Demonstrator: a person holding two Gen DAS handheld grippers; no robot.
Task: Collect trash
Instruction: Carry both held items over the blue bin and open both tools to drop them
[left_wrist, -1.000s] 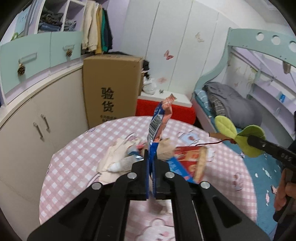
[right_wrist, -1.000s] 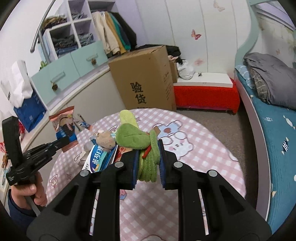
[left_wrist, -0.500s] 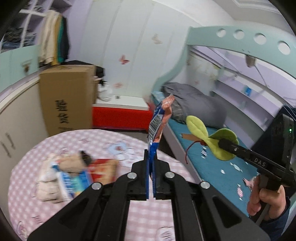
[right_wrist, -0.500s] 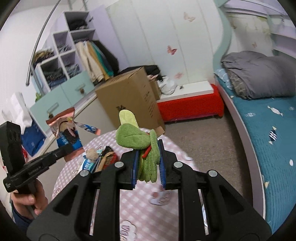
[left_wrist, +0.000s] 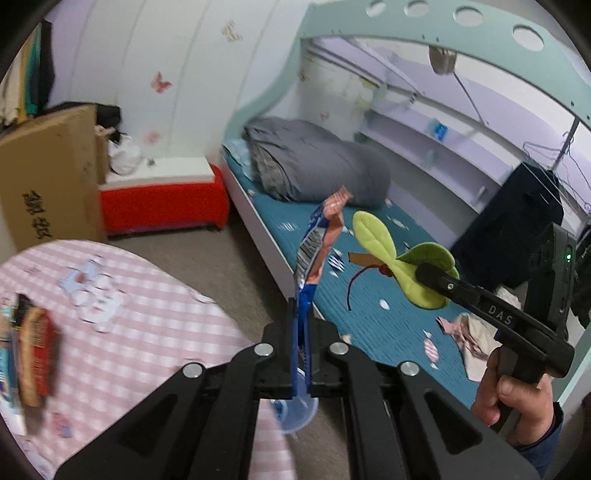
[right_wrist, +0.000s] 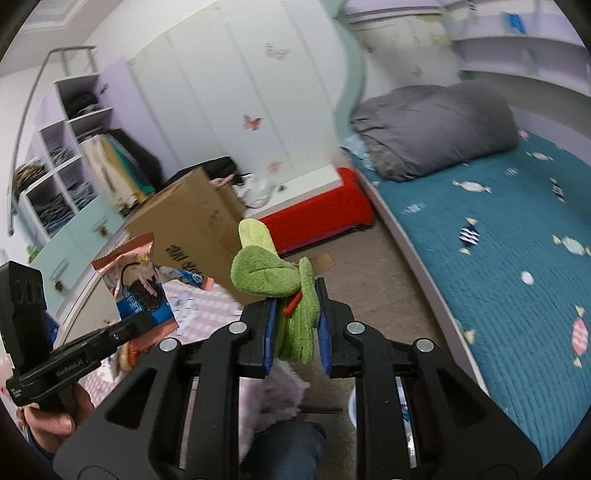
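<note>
My left gripper (left_wrist: 303, 325) is shut on a blue and pink snack wrapper (left_wrist: 314, 251), held upright in the air past the edge of the round table (left_wrist: 147, 332). The wrapper also shows in the right wrist view (right_wrist: 140, 284). My right gripper (right_wrist: 295, 328) is shut on a green plush leaf toy (right_wrist: 273, 273), which also shows in the left wrist view (left_wrist: 406, 266), held over the floor by the bed. A red snack box (left_wrist: 37, 354) and other wrappers lie on the table at the far left.
A bed with a teal cover (right_wrist: 498, 258) and grey duvet (left_wrist: 314, 166) is to the right. A cardboard box (right_wrist: 192, 225) and a red-sided bench (left_wrist: 162, 206) stand behind the table. A translucent blue rim (left_wrist: 295, 413) shows below my left gripper.
Both grippers have swung right, away from the table toward the bed, each keeping its object. The pile of trash on the table has slid to the far left of the left wrist view.
</note>
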